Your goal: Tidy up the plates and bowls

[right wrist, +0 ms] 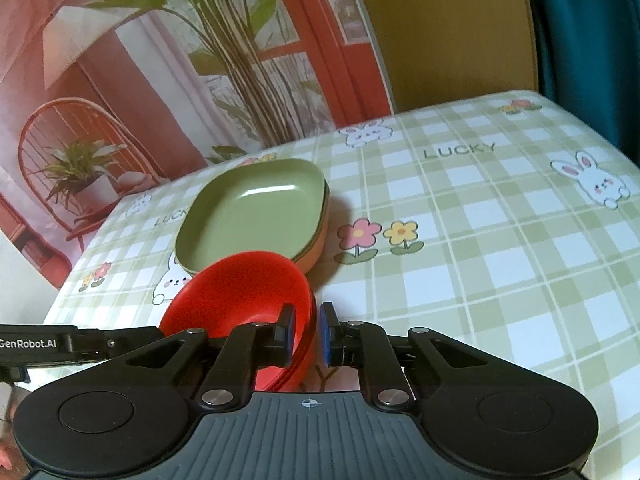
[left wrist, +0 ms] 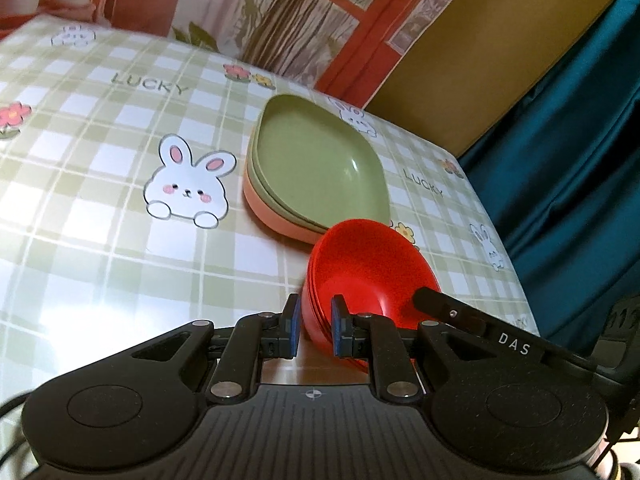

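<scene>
Plates (left wrist: 320, 168) already stacked on table (left wrist: 100, 240); red bowl stack (left wrist: 360, 272) gripped by both grippers' fingers (left wrist: 340, 326), still unplaced.

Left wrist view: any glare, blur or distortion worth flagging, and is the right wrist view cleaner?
Left wrist view: strong white glare washes out the tablecloth at lower left; fisheye bends the table edge; red bowls look slightly soft. Right wrist view: no large blown-out patch, only a small highlight on the green plate, same curvature.

Left gripper (left wrist: 315, 330) straddling stacked red bowls' (left wrist: 368, 272) rim, green plates (left wrist: 320, 164) behind, checked tablecloth (left wrist: 100, 200)
</scene>
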`<action>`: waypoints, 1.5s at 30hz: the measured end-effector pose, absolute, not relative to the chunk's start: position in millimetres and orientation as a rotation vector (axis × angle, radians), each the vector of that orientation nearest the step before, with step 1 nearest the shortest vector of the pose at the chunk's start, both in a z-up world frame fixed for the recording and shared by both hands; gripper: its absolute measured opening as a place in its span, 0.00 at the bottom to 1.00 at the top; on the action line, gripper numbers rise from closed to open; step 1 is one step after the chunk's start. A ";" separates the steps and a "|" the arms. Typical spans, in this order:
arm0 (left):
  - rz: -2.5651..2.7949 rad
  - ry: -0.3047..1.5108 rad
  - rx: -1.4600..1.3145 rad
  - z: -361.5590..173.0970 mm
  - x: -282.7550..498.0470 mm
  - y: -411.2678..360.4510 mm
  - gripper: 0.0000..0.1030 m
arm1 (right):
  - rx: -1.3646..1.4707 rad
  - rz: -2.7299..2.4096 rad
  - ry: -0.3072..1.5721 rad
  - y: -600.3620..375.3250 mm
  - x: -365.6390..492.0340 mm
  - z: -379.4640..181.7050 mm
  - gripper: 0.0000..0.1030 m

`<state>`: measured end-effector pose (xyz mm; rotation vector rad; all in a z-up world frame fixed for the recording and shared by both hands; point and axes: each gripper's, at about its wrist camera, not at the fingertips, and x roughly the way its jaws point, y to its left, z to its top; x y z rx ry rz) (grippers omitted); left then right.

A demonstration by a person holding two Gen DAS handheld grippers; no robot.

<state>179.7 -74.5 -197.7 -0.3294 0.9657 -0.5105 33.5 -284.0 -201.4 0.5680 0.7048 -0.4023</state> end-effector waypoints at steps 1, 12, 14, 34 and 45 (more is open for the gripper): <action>-0.514 0.969 -0.336 -199.2 180.0 -75.3 0.16 | 0.574 -0.402 0.707 -284.5 33.8 -202.7 0.13; -0.539 0.977 -0.380 -211.4 182.1 -76.3 0.16 | 0.584 -0.400 0.708 -282.3 36.2 -206.2 0.11; -0.540 0.975 -0.375 -211.3 181.3 -76.8 0.16 | 0.587 -0.399 0.707 -282.4 36.3 -206.5 0.10; -0.527 0.950 -0.367 -205.4 175.3 -73.9 0.15 | 0.623 -0.395 0.697 -284.3 35.5 -208.2 0.08; -0.548 0.906 -0.350 -181.8 179.1 -71.2 0.15 | 0.659 -0.393 0.650 -287.7 33.4 -188.1 0.08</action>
